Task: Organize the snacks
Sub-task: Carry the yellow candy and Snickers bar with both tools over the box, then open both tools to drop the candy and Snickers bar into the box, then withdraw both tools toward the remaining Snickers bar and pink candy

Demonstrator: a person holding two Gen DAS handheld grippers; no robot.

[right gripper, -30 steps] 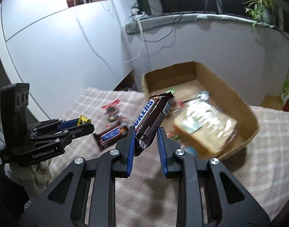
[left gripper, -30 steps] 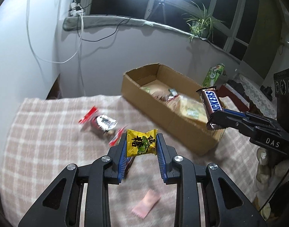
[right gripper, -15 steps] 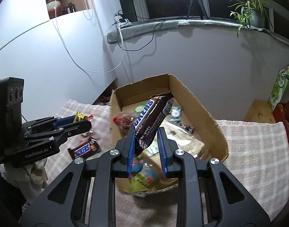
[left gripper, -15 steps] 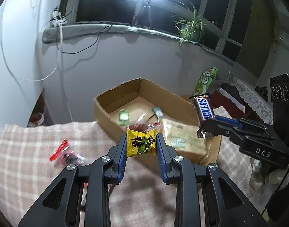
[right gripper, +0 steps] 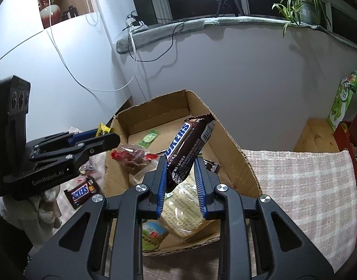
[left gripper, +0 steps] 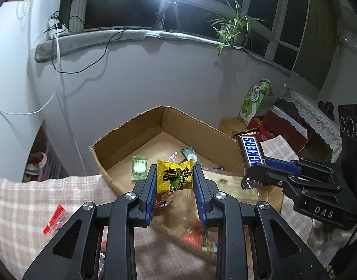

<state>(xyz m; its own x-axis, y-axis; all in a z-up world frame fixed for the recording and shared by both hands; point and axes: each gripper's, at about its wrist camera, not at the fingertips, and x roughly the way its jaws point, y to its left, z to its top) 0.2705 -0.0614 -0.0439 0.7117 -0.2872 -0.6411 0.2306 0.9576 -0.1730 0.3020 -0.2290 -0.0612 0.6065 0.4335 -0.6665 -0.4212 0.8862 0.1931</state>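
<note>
The left hand-held gripper [left gripper: 174, 180] is clenched on a yellow candy packet [left gripper: 175, 177], its blue pads pressing the wrapper from both sides. The right hand-held gripper [right gripper: 180, 172] is clamped on a Snickers bar [right gripper: 189, 149], which juts up and tilts to the right between its fingers.

A second ago both hung above the checked cloth [left gripper: 22, 198], with the cardboard box [left gripper: 136, 126] well ahead and off to the side. Now the box lies right below and ahead of both fingertips — the left packet hangs over the box's near-left wall, the bar over its middle. Neither grip has changed.

Inside the box, just beyond the left hand-held gripper's tips, lie a green sachet [left gripper: 139, 165] and a second green sachet [left gripper: 189, 153]; under the right one lie a red-wrapped snack [right gripper: 131, 155] and a large pale packet [right gripper: 183, 207].

To the left of the left hand-held gripper, a red wrapper [left gripper: 55, 219] rests on the cloth — the silver-and-red snacks seen near the tips earlier are now out of view. From the right wrist view, another Snickers bar [right gripper: 81, 191] lies on the cloth outside the box, below the left hand-held gripper.
</note>
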